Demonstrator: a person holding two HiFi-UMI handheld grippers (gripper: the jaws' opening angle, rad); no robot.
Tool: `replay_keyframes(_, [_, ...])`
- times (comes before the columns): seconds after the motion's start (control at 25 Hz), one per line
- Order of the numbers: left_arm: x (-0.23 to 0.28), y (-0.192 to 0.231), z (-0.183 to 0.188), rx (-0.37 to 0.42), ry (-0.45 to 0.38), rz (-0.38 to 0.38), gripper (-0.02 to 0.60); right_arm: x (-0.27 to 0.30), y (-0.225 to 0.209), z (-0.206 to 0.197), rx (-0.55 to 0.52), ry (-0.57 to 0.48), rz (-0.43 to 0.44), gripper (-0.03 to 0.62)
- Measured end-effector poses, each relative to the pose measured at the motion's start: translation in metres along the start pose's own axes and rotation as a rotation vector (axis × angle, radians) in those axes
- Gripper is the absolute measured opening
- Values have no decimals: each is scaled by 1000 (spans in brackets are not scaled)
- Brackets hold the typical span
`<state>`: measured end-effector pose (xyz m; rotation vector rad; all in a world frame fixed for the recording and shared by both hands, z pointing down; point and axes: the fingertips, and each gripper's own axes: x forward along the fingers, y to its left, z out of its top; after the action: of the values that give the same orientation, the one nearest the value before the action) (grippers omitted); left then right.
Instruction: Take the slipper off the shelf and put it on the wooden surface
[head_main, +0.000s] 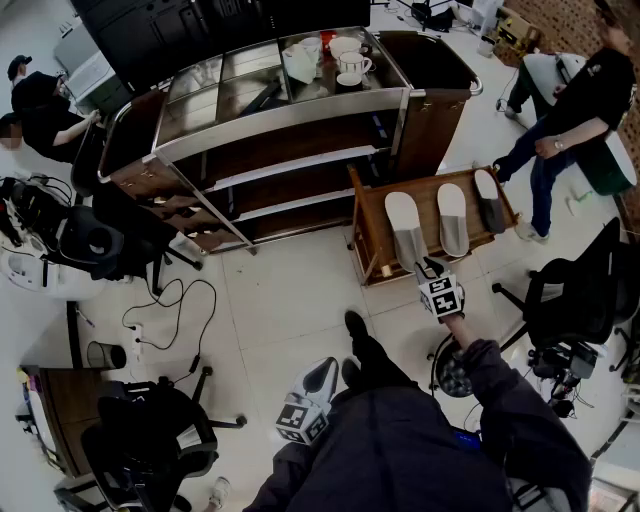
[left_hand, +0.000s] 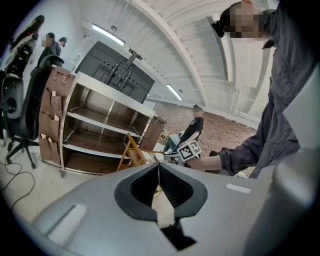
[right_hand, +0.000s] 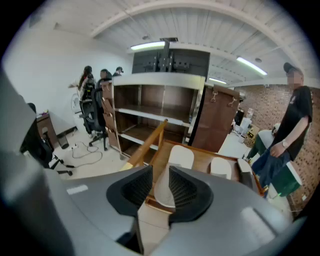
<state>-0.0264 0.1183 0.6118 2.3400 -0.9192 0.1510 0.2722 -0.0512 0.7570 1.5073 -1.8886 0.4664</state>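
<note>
Slipper (head_main: 405, 228) lies heel toward me on the wooden rack (head_main: 375, 235), so my right claw (right_hand: 160, 175) sits open, lined up on that heel; left claw (left_hand: 159, 165) closed, empty.

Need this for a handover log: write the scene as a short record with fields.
Surface: low brown wooden stand on the floor
Slippers on it: left white flat slipper, middle white flat slipper, grey flat slipper, side by side
Right gripper: jaws apart, at the heel of the left white flat slipper, no grip seen
Left gripper: jaws together, empty, low near the person's body
</note>
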Motion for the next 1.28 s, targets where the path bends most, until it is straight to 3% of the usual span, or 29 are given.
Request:
replay_keyframes(0.16, [34, 31, 20, 2, 16, 41, 9, 100, -54, 10, 33, 147, -1, 112])
replay_keyframes(0.4, [87, 74, 46, -68, 68, 115, 11, 182, -82, -42, 112, 360, 6, 106])
replay_keyframes(0.56, [124, 87, 69, -69, 84, 111, 11, 188, -79, -28, 108, 305, 41, 14])
replay_keyframes(0.72, [149, 99, 95, -65, 58, 127, 9, 159, -83, 4, 121, 217, 64, 6])
replay_keyframes(1.0, [179, 116, 120, -87, 25, 133, 11, 107, -89, 129, 78, 9, 161, 6])
replay_keyframes(1.12, [186, 127, 127, -95, 22, 135, 11, 142, -94, 201, 57, -63, 188, 6])
replay_keyframes(1.28, [185, 137, 135, -96, 8, 167, 9, 242, -107, 286, 45, -95, 149, 6])
